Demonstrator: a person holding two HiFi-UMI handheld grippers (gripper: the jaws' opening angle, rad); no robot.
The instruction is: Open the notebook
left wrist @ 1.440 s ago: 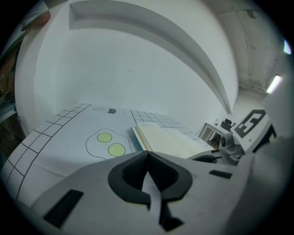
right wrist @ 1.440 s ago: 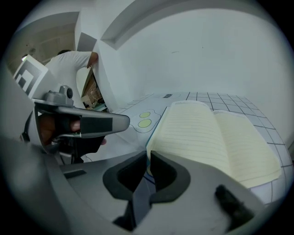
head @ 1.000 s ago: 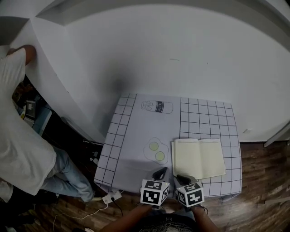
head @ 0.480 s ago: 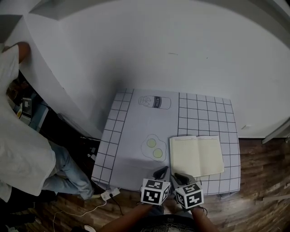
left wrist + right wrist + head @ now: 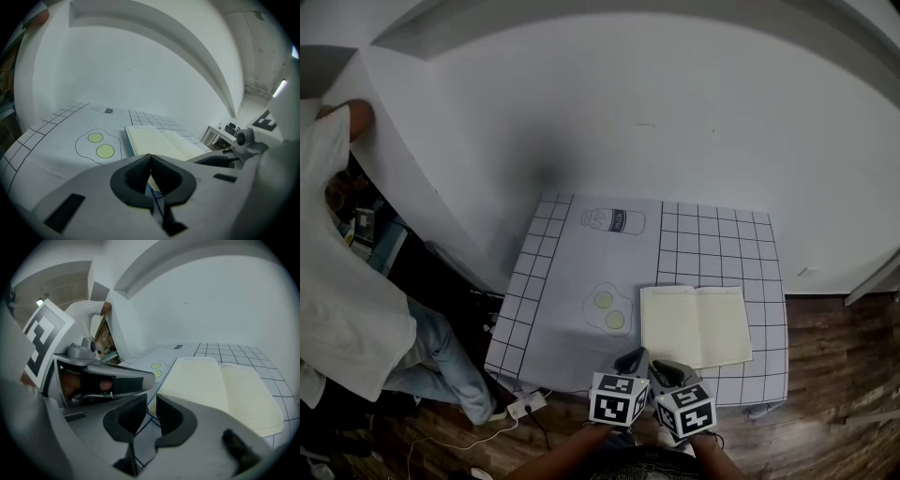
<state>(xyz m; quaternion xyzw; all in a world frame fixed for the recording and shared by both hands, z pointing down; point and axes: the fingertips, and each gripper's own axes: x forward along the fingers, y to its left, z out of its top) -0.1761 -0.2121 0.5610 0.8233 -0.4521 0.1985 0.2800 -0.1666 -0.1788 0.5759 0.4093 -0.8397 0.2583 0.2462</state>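
The notebook (image 5: 696, 325) lies open and flat on the gridded table mat, its cream lined pages up; it also shows in the left gripper view (image 5: 159, 143) and the right gripper view (image 5: 220, 385). Both grippers hover side by side at the table's near edge, by the notebook's near left corner. My left gripper (image 5: 633, 357) (image 5: 150, 160) is shut, its pads touching with nothing between them. My right gripper (image 5: 662, 367) (image 5: 150, 401) has just been opening; a narrow gap shows between its pads, with nothing in it.
The mat (image 5: 712, 244) carries a fried-egg drawing (image 5: 609, 314) and a bottle drawing (image 5: 614, 220). A person in white (image 5: 337, 281) stands at the far left. A power strip with cables (image 5: 525, 405) lies on the wooden floor below the table's near left corner.
Both grippers have drawn slightly up and away from the notebook's near edge. The right gripper's jaws have parted a little. The notebook lies open as before.
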